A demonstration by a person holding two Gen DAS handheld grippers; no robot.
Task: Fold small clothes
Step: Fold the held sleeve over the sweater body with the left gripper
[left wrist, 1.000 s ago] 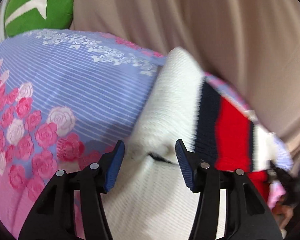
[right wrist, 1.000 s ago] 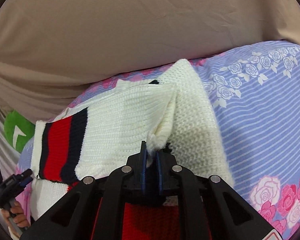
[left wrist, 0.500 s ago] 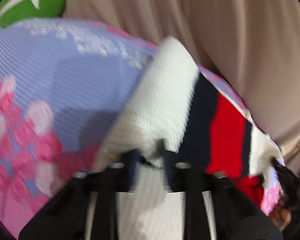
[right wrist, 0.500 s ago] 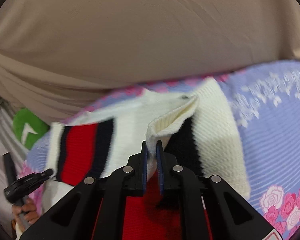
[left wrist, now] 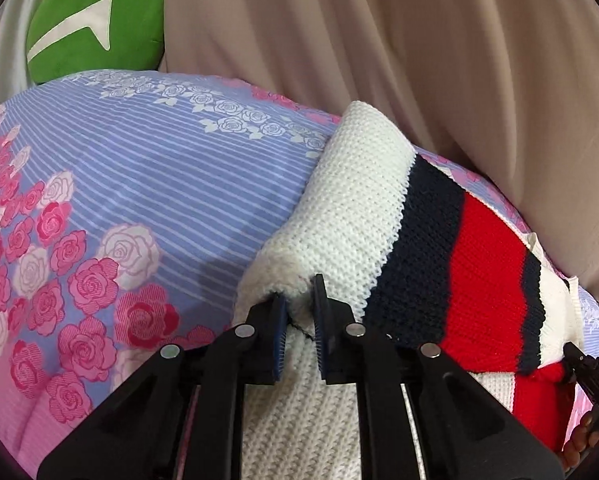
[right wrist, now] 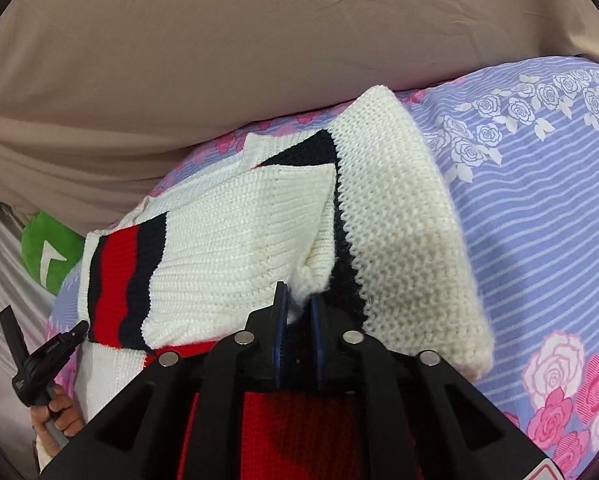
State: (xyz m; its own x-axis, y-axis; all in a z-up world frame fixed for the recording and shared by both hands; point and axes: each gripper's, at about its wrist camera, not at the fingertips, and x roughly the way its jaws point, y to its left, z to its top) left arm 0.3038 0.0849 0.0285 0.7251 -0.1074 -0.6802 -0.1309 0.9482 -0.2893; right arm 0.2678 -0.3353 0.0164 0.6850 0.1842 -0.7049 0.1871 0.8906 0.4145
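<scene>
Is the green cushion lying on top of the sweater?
No. The green cushion sits at the far edge of the floral sheet, well apart from the sweater.

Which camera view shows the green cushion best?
The left wrist view: the green cushion is large at the top left, its white mark clear. The right wrist view shows it small at the left edge, partly hidden by the knit sweater.
</scene>
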